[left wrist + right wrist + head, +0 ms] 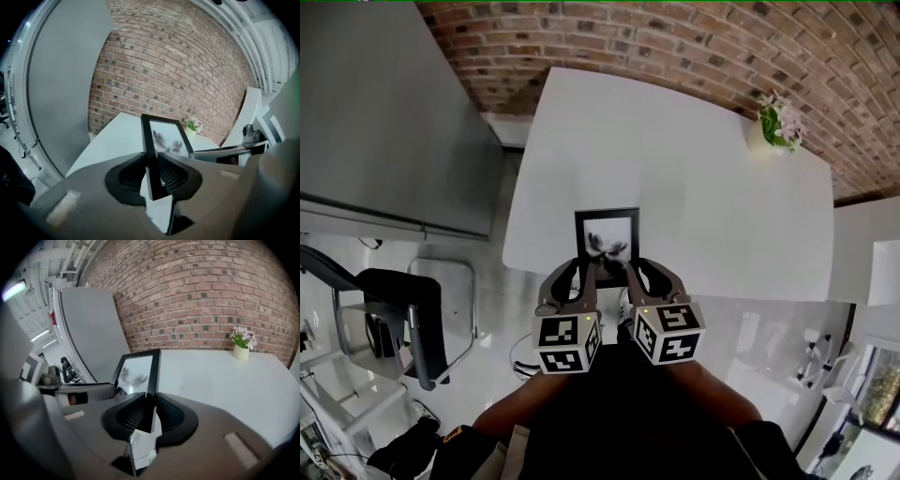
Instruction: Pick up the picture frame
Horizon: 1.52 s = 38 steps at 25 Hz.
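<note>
A black picture frame [607, 234] with a pale flower print hangs just above the near edge of the white table [703, 187]. My left gripper [584, 270] is shut on the frame's left side bar near its bottom. My right gripper [636, 270] is shut on the right side bar at the same height. In the left gripper view the frame [164, 136] stands upright between the dark pads [174, 174]. The right gripper view shows the frame [138, 371] clamped edge-on between its pads [171, 413], with the glass facing left.
A small pot of pink flowers [779, 126] stands at the table's far right corner by the brick wall [675, 37]. A grey panel [384, 112] rises at the left. Below it sits a black stand [408, 319]. White furniture [883, 272] is at the right edge.
</note>
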Motion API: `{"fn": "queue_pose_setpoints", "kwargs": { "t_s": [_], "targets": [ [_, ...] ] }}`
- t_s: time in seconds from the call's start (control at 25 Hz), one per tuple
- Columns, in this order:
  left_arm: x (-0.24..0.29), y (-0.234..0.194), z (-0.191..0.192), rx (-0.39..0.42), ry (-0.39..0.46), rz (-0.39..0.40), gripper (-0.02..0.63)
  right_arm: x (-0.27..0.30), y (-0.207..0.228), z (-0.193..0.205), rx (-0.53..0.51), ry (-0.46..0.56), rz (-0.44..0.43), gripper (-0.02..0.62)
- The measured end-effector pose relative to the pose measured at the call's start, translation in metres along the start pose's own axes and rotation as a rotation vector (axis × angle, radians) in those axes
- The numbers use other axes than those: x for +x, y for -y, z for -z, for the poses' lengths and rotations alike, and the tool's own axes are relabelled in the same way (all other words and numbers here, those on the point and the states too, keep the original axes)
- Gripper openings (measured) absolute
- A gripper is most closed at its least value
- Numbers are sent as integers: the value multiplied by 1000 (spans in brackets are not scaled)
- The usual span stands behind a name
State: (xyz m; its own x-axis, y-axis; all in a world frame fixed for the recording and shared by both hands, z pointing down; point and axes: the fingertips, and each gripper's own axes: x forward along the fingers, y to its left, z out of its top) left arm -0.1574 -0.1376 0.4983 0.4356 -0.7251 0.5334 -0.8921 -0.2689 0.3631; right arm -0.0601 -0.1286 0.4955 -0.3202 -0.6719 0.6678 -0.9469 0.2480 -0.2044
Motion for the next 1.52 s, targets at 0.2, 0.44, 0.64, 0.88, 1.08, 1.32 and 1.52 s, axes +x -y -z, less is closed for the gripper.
{"fn": "queue_pose_setpoints", "kwargs": {
  "t_s": [0.2, 0.44, 0.64, 0.88, 1.08, 1.32, 1.52],
  "targets": [
    [-17, 17, -2, 17, 25, 13, 71, -23, 0, 2, 8, 23, -1, 75],
    [-33, 39, -3, 35, 58, -4, 69, -48, 5, 4, 7, 61, -28, 75],
    [-50, 72, 6, 46, 89, -20, 68, -80, 20, 14, 8, 91, -49, 75],
    [-71, 117, 20, 66, 132, -38, 67, -122, 40, 29, -4, 123, -72, 75],
    [-95, 145, 38, 70, 164, -68, 65, -157, 45, 47, -18, 149, -101, 75],
    [-128, 175, 62, 75, 203, -106, 64, -195, 48, 72, -27, 171, -133, 74],
    [-149, 184, 71, 92, 233, -129, 64, -216, 41, 84, -13, 190, -159, 74]
  ]
}}
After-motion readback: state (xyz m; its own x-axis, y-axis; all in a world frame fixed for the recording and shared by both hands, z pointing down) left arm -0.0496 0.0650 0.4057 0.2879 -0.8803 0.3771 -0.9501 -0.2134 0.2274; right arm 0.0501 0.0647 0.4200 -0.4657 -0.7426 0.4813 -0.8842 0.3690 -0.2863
